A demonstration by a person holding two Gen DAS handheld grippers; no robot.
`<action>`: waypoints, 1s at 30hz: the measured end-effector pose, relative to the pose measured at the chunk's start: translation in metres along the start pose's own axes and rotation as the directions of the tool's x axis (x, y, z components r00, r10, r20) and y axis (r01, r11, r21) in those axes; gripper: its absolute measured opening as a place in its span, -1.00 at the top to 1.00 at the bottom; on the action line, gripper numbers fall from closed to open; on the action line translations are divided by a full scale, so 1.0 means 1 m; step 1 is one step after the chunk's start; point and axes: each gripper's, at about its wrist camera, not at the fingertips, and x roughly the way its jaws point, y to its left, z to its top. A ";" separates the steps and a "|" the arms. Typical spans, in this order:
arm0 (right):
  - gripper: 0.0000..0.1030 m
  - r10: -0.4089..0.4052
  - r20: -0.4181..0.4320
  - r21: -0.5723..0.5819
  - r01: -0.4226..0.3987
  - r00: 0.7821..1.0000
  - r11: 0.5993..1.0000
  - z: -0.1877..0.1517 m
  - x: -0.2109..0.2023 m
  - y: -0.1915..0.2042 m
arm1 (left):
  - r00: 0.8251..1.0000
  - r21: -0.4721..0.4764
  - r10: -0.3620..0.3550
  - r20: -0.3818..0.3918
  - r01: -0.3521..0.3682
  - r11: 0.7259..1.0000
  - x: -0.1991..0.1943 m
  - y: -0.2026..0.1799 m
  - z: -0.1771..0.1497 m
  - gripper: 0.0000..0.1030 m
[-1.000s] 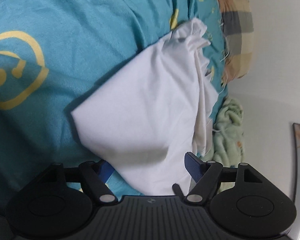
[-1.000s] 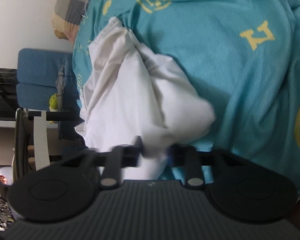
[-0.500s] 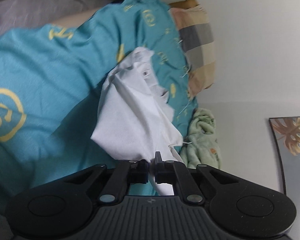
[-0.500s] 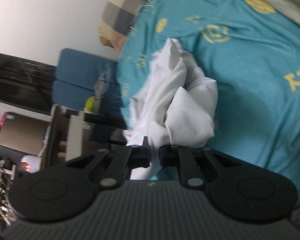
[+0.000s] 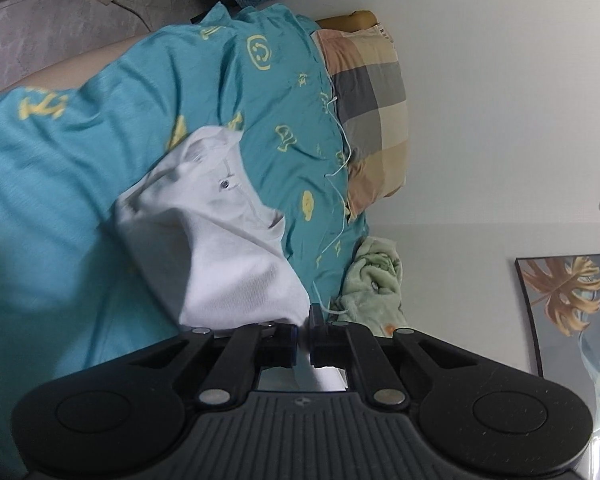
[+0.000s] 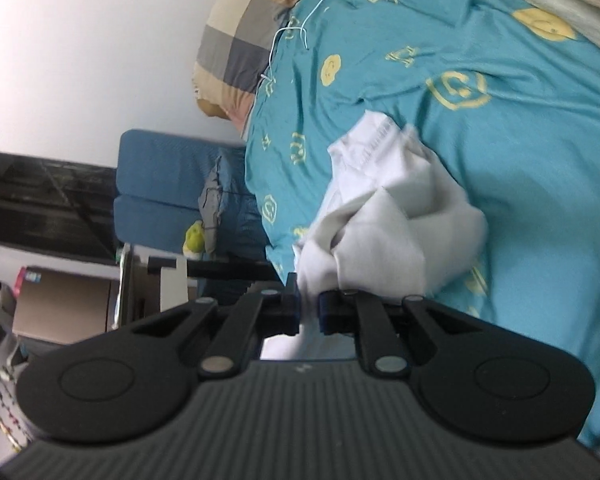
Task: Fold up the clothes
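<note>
A white garment (image 5: 220, 240) with a collar and a button hangs from both grippers above a teal bedsheet (image 5: 60, 184) with yellow prints. My left gripper (image 5: 304, 340) is shut on one edge of the cloth. My right gripper (image 6: 309, 312) is shut on another edge, and the white garment (image 6: 392, 224) bunches up in folds in front of it over the teal bedsheet (image 6: 520, 140). The far part of the cloth still touches the bed.
A checked pillow (image 5: 372, 96) lies at the head of the bed against a white wall. A green blanket (image 5: 376, 280) is bunched beside the bed. A blue chair (image 6: 160, 184) and a cardboard box (image 6: 60, 300) stand past the bed's edge. A framed leaf picture (image 5: 568, 308) hangs on the wall.
Both grippers closed on the white garment and lifted it up and back from the bed. The cloth now hangs bunched and more of the room shows.
</note>
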 end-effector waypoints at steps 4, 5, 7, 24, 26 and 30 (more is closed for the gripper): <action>0.78 -0.027 0.000 0.019 0.027 1.000 0.999 0.035 0.043 0.014 | 1.000 -0.004 0.022 0.009 -0.022 1.000 0.047 -0.019 0.040 0.89; 0.78 -0.035 -0.002 0.023 0.035 0.999 0.999 0.044 0.055 0.017 | 1.000 -0.005 0.028 0.009 -0.028 1.000 0.060 -0.022 0.051 0.89; 0.77 -0.051 -0.010 0.023 0.052 0.999 0.998 0.063 0.080 0.021 | 0.999 -0.008 0.041 0.009 -0.041 0.999 0.090 -0.026 0.073 0.89; 0.73 -0.168 -0.110 -0.058 0.162 0.980 0.985 0.138 0.223 -0.021 | 0.976 0.044 0.219 -0.002 -0.219 0.975 0.260 0.011 0.161 0.88; 0.72 -0.150 -0.107 -0.091 0.141 0.983 0.986 0.136 0.218 -0.018 | 0.975 0.070 0.221 -0.003 -0.221 0.973 0.258 0.006 0.160 0.78; 0.17 -0.109 -0.076 -0.161 0.095 0.991 0.982 0.129 0.198 -0.003 | 0.975 0.125 0.221 0.003 -0.219 0.968 0.241 -0.009 0.151 0.22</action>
